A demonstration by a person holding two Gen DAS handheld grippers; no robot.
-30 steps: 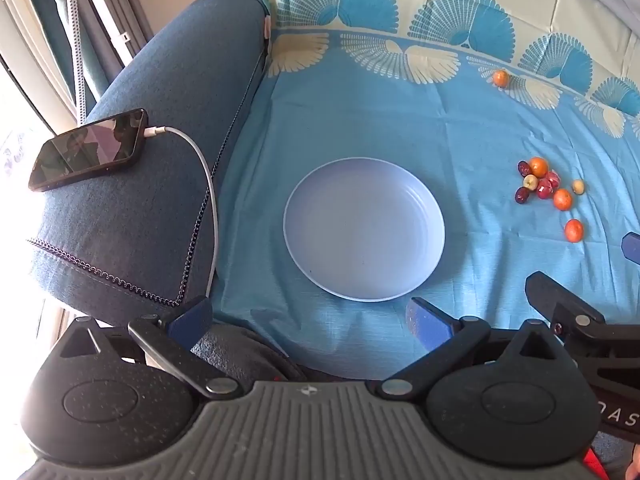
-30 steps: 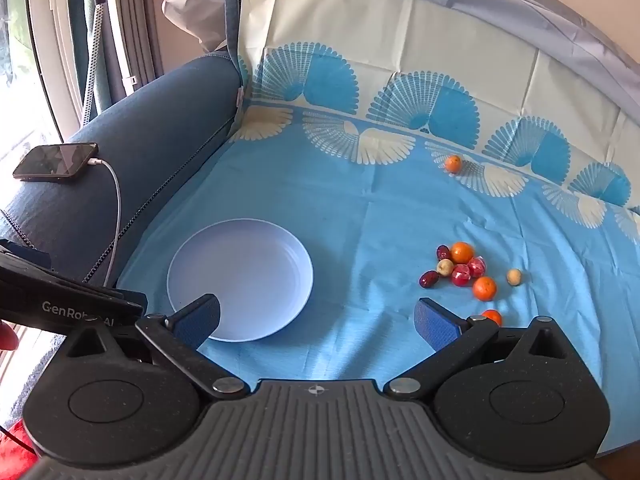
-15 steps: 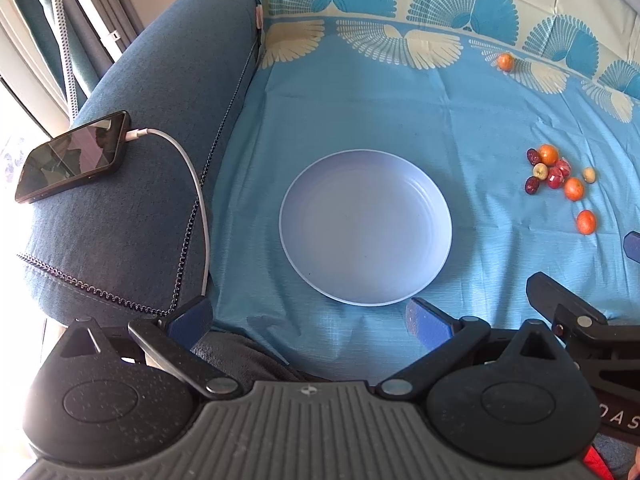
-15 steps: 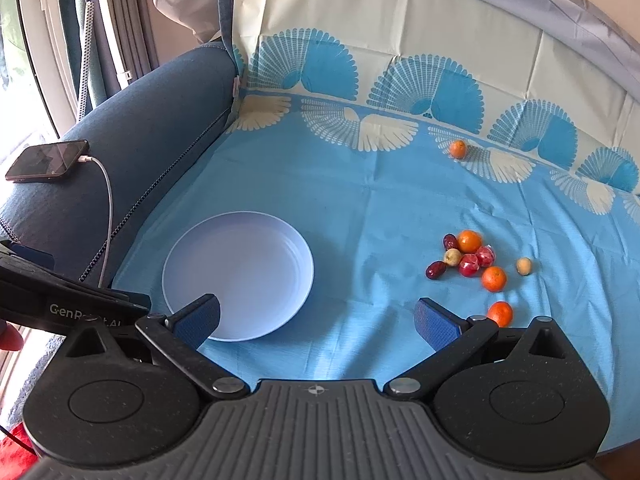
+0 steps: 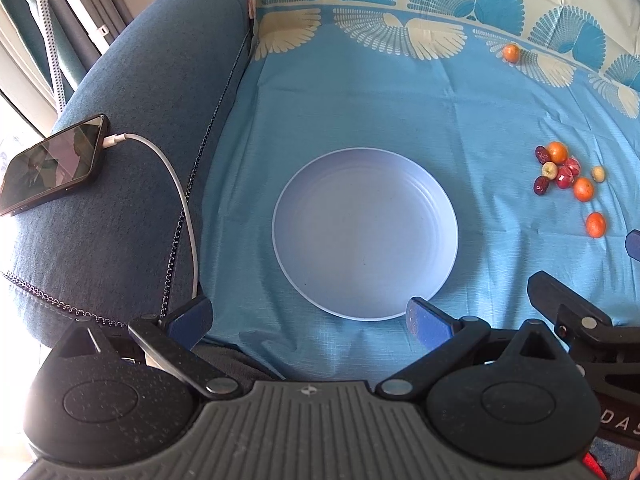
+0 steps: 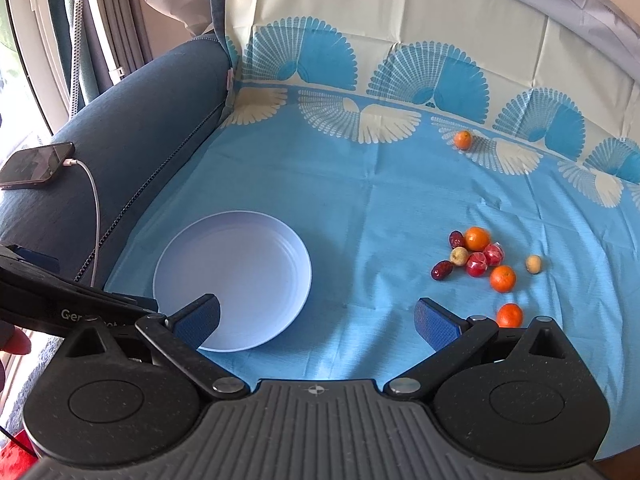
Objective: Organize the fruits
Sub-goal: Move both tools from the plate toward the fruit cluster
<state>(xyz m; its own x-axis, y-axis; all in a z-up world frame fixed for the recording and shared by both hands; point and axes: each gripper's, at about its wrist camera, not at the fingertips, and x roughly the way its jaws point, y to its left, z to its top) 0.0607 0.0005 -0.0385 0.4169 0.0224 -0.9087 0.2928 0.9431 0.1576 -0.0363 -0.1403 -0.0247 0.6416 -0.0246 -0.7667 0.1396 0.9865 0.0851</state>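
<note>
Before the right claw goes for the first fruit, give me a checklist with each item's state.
1. Right claw open and holding nothing: ok.
2. Left claw open and holding nothing: ok.
3. Plate bare and ready for fruit: ok.
4. Nearest orange lying apart from the fruit cluster, room for the fingers: ok.
5. All fruit gathered together: not ok, one orange sits far back on the cloth.
6. Phone and its cable away from the fruit, on the sofa arm: ok.
</note>
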